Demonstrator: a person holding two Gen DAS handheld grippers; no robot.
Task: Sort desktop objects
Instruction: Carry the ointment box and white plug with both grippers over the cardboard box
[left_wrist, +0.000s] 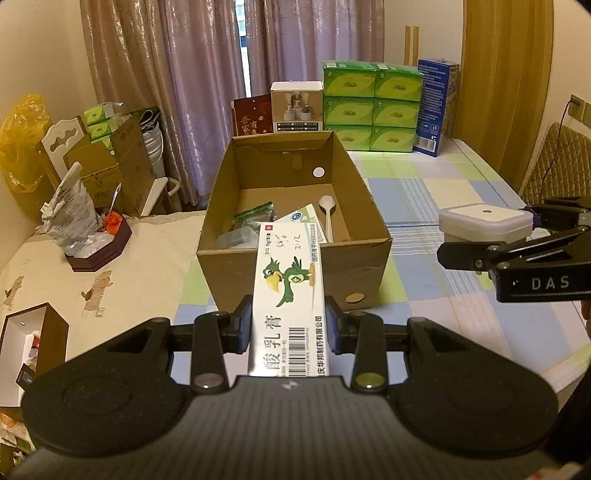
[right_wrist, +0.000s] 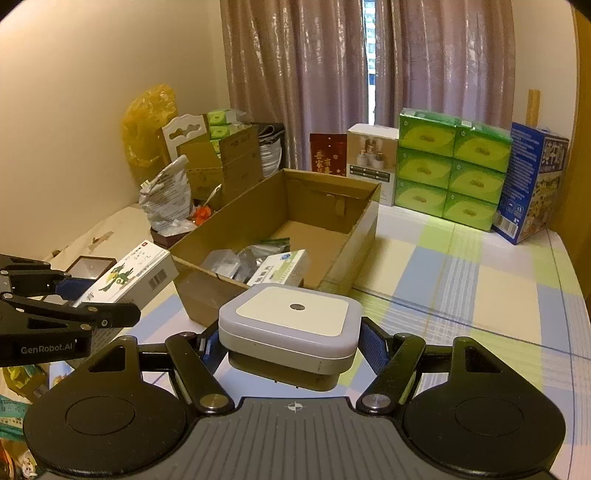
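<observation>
My left gripper (left_wrist: 288, 325) is shut on a white ointment box with a green bird (left_wrist: 290, 291), held above the table with its far end over the near rim of the open cardboard box (left_wrist: 365, 199). It also shows in the right wrist view (right_wrist: 129, 277). My right gripper (right_wrist: 288, 343) is shut on a white square night light (right_wrist: 290, 325), held right of the cardboard box (right_wrist: 365, 221); the light also shows in the left wrist view (left_wrist: 484, 221). Inside the cardboard box lie a white spoon (left_wrist: 327, 214), a medicine carton (right_wrist: 280, 267) and plastic packets (right_wrist: 236, 262).
Green tissue packs (left_wrist: 373, 105), a blue carton (left_wrist: 436, 107) and a white product box (left_wrist: 295, 107) stand behind the cardboard box. A dark tray with a foil bag (left_wrist: 96, 243) sits at the left. The checked tablecloth (right_wrist: 480, 288) spreads to the right.
</observation>
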